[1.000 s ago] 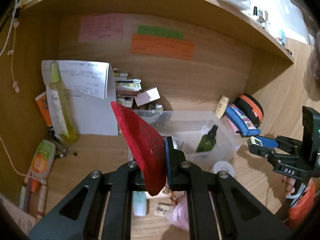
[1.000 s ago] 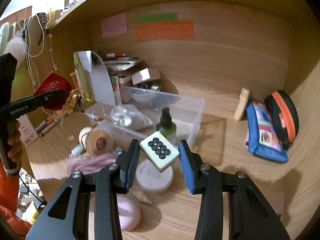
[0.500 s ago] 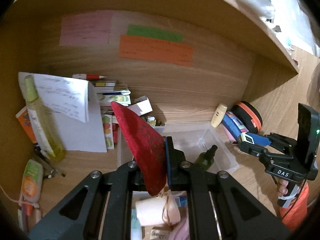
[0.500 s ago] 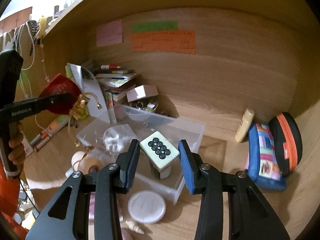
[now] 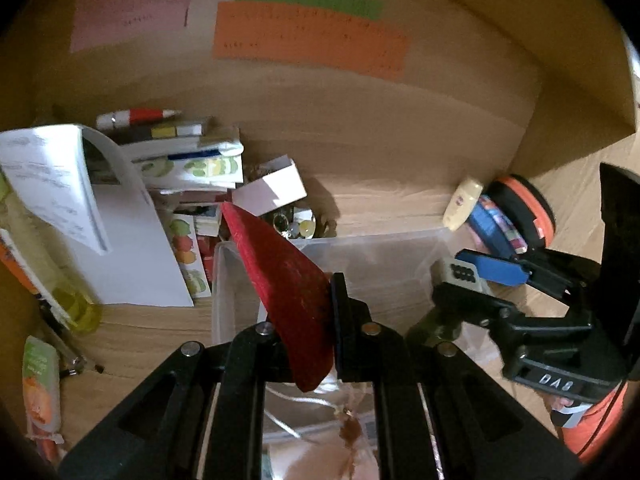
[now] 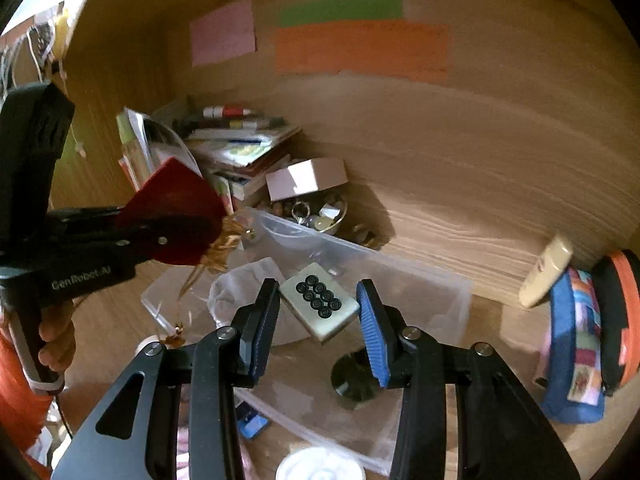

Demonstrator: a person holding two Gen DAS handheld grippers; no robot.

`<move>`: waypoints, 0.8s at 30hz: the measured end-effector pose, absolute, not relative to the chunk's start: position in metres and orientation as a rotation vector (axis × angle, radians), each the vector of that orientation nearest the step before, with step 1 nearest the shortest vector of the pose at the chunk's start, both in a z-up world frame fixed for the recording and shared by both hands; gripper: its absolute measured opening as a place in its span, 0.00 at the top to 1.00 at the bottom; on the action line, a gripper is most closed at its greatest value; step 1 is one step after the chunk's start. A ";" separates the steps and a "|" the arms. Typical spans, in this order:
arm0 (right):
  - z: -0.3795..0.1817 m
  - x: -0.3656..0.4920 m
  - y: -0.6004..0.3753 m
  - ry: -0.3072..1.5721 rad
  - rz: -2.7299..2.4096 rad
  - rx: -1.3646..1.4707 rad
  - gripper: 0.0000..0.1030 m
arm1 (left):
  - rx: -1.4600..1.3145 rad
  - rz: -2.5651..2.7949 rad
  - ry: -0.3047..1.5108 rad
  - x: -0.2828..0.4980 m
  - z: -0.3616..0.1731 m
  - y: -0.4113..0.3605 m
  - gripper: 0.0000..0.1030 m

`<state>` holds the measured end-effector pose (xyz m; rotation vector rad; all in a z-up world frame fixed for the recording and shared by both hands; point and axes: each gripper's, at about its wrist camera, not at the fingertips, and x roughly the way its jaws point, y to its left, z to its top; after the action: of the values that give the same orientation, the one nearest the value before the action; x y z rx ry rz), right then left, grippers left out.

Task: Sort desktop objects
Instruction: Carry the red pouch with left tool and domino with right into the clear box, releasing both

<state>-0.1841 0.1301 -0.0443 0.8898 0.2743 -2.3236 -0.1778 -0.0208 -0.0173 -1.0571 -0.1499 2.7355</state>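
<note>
Wood-grain panels form the desk alcove (image 6: 460,168), whose back wall carries a pink paper note (image 6: 223,32), a green paper strip (image 6: 342,10) and a wide orange paper sheet (image 6: 360,49). On the desk surface stands a clear rectangular plastic bin (image 6: 420,292), open at the top, holding a white crumpled cloth pouch (image 6: 240,284); a dark round-capped bottle (image 6: 354,376) stands inside it. Left of the bin lies a leaning stack of books and white papers (image 5: 120,216), with a red-and-white pen (image 5: 138,117) on top and a small white cardboard box (image 6: 306,178) beside it. At the right edge rest a blue patterned zip pouch (image 6: 576,344), a black-and-orange round case (image 6: 620,312) and a cream plastic tube (image 6: 546,272). The left gripper (image 5: 330,320) has its jaws pressed together on a flat red fan-shaped felt piece (image 5: 288,296), from which a golden tassel (image 6: 224,244) hangs; the piece is held in the air over the left end of the bin. The right gripper (image 6: 318,308) pinches a white mahjong tile with eight black circles (image 6: 318,306) by opposite corners between its blue ridged pads (image 6: 372,328), above the middle of the bin. A hand (image 6: 56,336) in an orange sleeve grips the left gripper's handle.
</note>
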 end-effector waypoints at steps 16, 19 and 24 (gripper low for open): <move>-0.085 -0.225 0.090 0.476 -2.313 1.081 0.65 | -1.230 2.672 -0.084 -0.221 -0.062 -0.019 0.90; -0.090 -0.227 0.085 0.526 -2.305 1.107 0.65 | -1.244 2.657 -0.066 -0.221 -0.064 -0.017 0.89; -0.099 -0.229 0.079 0.589 -2.300 1.145 0.65 | -1.243 2.660 -0.040 -0.217 -0.064 -0.013 0.77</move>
<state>-0.2289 0.0789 -0.0989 1.1449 0.5891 -2.2997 -0.2171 -0.0130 -0.0644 -1.2429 -0.0404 2.6596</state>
